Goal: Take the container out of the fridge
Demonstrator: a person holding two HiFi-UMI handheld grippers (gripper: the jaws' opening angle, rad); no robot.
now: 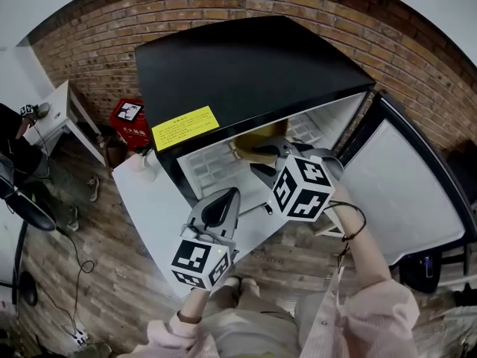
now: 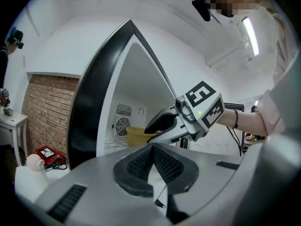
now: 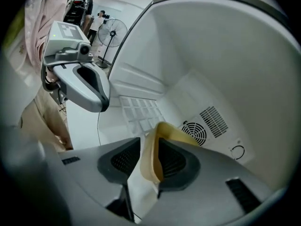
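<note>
The left gripper [image 1: 227, 200] is low in the centre of the head view, over the white table [image 1: 153, 207] that carries the fridge. In its own view its jaws meet tip to tip with nothing between them.

Just above it and to the right in that frame, the right gripper [image 3: 149, 147] reaches through the open front of the black mini fridge [image 1: 246, 66]. Its jaws stand partly apart, astride one wall of the tan container [image 3: 149, 163]. At the lower centre of the right gripper view the container's rim rises between the pads. It lies against the right-hand pad with a gap on the left-hand side, so the container is not clamped.

The container sits inside the fridge, near the middle of the head view, next to a white grid shelf [image 3: 138, 111]. Behind it, a round fan grille [image 3: 195, 132] is set in the white back wall. The fridge door [image 1: 406, 192] hangs wide open at the right of the head view, and a yellow label [image 1: 185, 127] lies on the front edge of the fridge top.

Farther off, at the upper left, a red box [image 1: 128, 118] sits by the foot of the brick wall [image 1: 97, 43]. A small white side table [image 1: 63, 114] stands at the left edge.
</note>
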